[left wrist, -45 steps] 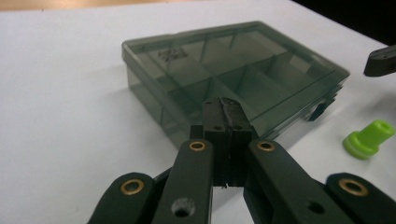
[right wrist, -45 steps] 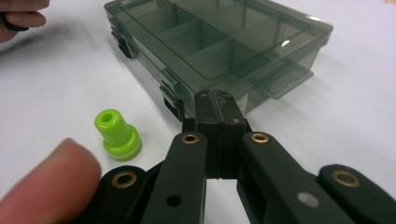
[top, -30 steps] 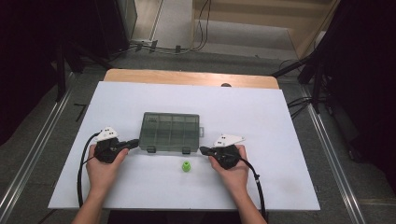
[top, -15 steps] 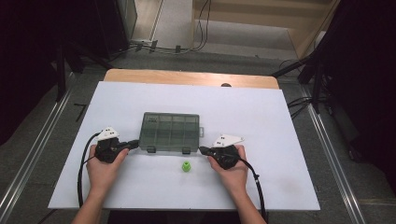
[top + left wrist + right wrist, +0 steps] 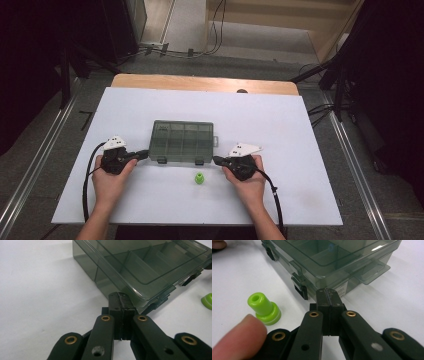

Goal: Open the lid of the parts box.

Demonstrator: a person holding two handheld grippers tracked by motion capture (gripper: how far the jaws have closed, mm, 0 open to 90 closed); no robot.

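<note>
Nothing changed against the two earlier high views: same hands, same places, same layout. Nearest the bottom edge of the high view, left gripper point(image 5: 142, 154) at lower left and right gripper point(image 5: 218, 160) right of centre, both pressed fully closed on nothing, tips aimed inward at the box corners. Between them, just below centre, green plastic spool point(image 5: 199, 178) upright on the white table point(image 5: 300, 150), untouched, close to the right gripper. Just beyond, smoky compartment box point(image 5: 182, 140) at mid-frame, lid down, front latches point(image 5: 299, 288) toward the person. Probably a pause before starting: lid to unlatch, spool to lift.
</note>
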